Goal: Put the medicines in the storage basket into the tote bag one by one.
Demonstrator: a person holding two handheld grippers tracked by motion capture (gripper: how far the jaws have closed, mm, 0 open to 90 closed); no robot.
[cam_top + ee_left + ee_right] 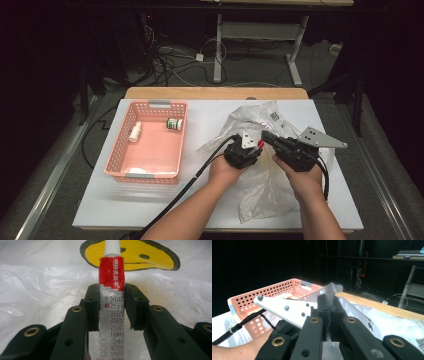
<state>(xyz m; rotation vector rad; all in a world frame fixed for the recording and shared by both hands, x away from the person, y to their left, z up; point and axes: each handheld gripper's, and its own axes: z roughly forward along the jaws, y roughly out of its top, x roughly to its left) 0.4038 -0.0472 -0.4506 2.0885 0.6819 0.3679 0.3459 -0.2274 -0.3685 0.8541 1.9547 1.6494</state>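
Tube lifted from the bag, bag held open

The left gripper (111,307) clamps a red-and-silver ointment tube (111,290) at mid-body, just over the plastic bag (260,190); the right gripper (329,307) is clenched on a pinch of bag film. The soft tube could slide or buckle, or drag film along on its way to the pink basket (116,155).

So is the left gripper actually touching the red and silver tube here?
Touching. In the left gripper view, both pads press against the sides of the tube, with no gap on either side.
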